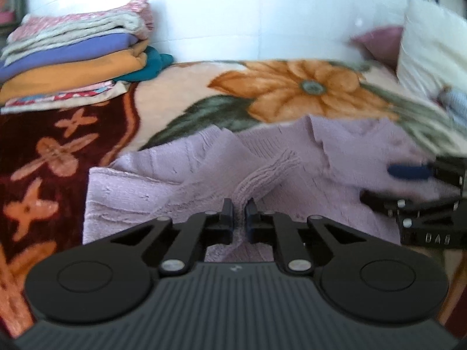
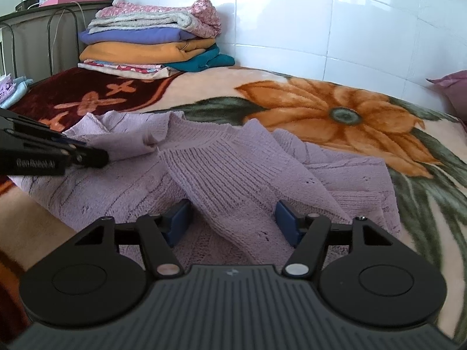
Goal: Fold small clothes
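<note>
A lilac knitted sweater [image 1: 204, 175] lies rumpled on the floral blanket; it also shows in the right wrist view [image 2: 233, 169]. My left gripper [image 1: 239, 213] is shut on a ribbed sleeve of the sweater [image 1: 262, 175] near the garment's front edge. It shows from the side at the left of the right wrist view [image 2: 96, 157]. My right gripper [image 2: 233, 218] is open, its blue pads either side of a folded ribbed part of the sweater. It also shows at the right edge of the left wrist view [image 1: 402, 183], blurred.
A stack of folded clothes [image 2: 151, 38] sits at the back left by the tiled wall [image 2: 321, 14]. The floral blanket [image 2: 335, 110] covers the bed. Pillows [image 1: 432, 49] lie at the right. A dark rail and shelf [image 2: 43, 20] stand behind the stack.
</note>
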